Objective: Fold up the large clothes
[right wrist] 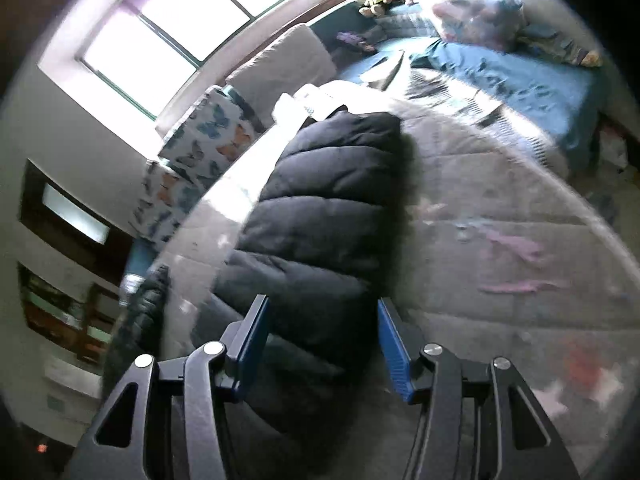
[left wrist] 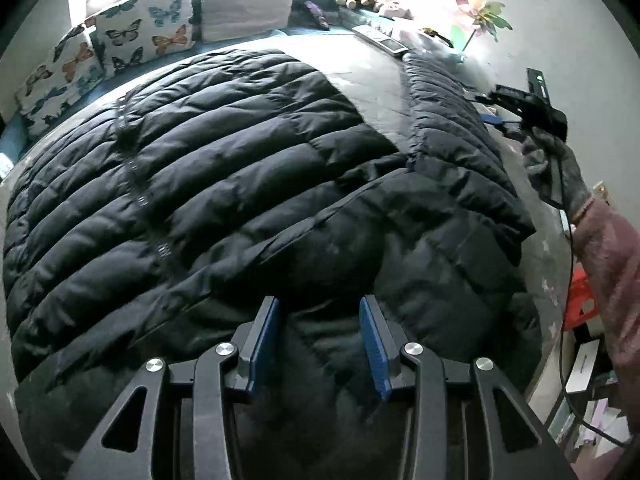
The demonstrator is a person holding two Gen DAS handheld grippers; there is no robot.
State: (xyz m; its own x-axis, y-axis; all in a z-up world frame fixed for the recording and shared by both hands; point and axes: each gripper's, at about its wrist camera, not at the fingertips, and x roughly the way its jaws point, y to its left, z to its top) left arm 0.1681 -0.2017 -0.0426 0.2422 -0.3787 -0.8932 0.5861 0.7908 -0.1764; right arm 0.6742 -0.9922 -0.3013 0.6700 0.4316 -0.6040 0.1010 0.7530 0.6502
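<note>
Left wrist view: your left gripper [left wrist: 320, 340] hangs over the collar/shoulder end of the black puffer jacket [left wrist: 224, 168], jaws apart, blue pads clear of the fabric, nothing held. Jacket is spread flat on the grey bed cover [left wrist: 372, 84], body running toward 10–11 o'clock, zip line roughly along that axis. One sleeve [left wrist: 444, 96] runs off toward 1 o'clock. At 2–3 o'clock you see your right hand [left wrist: 560, 168] w/ its tool, well apart from the jacket body, beside the sleeve's far edge. Butterfly pillows [left wrist: 148, 32] at 11 o'clock, not in play.

Right wrist view (blurred): right gripper [right wrist: 322, 340] also spread wide, empty. The sleeve [right wrist: 320, 216] lies straight ahead, long axis 12 to 6 o'clock, cuff end at 12, near end between the pads' line but below them; contact can't be confirmed.

Judgement: right side is nearer the sleeve, so that's your fold-in grab. Sleeve axis is in line w/ the jaws' reach, so they span its width; drop onto it, then carry toward 9 o'clock across the body.
</note>
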